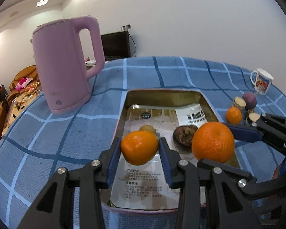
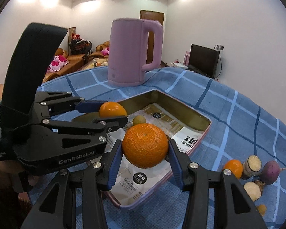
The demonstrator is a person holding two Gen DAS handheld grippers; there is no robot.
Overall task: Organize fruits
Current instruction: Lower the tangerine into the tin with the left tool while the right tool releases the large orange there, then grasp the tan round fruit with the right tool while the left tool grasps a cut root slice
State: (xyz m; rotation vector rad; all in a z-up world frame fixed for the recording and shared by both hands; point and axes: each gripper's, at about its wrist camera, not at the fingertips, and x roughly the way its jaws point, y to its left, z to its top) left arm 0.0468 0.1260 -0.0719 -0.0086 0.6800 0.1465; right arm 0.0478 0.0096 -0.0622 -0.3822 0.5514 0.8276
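Observation:
My left gripper (image 1: 139, 147) is shut on a smooth orange (image 1: 139, 147) and holds it above the near end of a metal tray (image 1: 163, 92) lined with printed paper. My right gripper (image 2: 145, 148) is shut on a larger, bumpy orange (image 2: 145, 145), also above the tray (image 2: 200, 123). In the left wrist view the right gripper holds the bumpy orange (image 1: 213, 142) at the right. In the right wrist view the left gripper holds the smooth orange (image 2: 112, 109) at the left. A small yellow fruit (image 1: 147, 128) and a dark wrinkled fruit (image 1: 184, 134) lie in the tray.
A pink kettle (image 1: 63, 64) stands on the blue checked tablecloth (image 1: 57, 133) left of the tray. To the right lie a small orange (image 2: 233, 168), a purple radish (image 2: 272, 169), cut root pieces (image 2: 252, 165) and a printed mug (image 1: 262, 81).

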